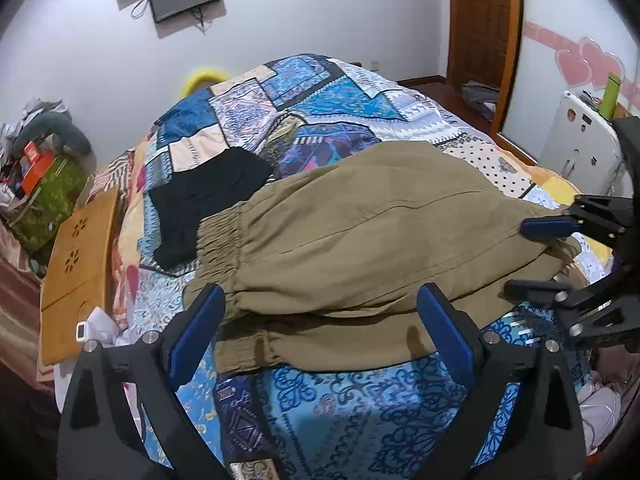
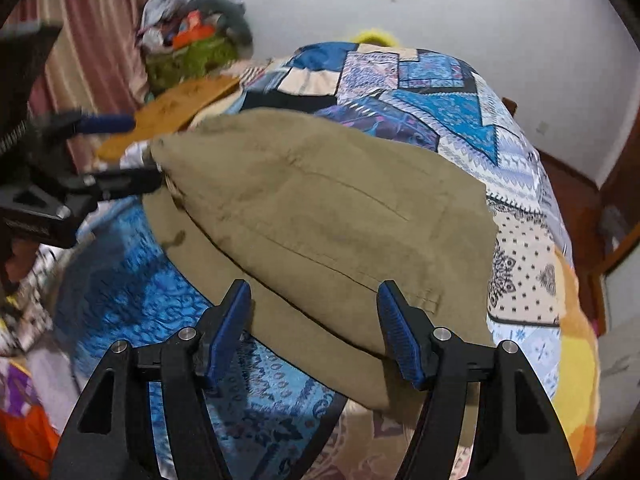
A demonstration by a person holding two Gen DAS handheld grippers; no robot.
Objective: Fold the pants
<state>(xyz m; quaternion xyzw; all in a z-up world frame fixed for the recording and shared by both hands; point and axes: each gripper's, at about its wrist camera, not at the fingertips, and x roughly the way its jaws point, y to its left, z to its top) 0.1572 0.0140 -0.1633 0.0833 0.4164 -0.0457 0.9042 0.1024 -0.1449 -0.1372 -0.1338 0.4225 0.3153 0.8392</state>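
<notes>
On the patchwork bed [image 1: 328,92] the tan pants [image 1: 360,232] lie folded over once, both the left gripper [image 1: 320,320] and right gripper [image 2: 314,320] wide open holding nothing, so I think the next move is pinching an end to fold again.

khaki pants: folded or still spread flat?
Folded at least once: the khaki pants lie doubled on the bed, an upper layer overlapping a lower one along the near edge.
</notes>
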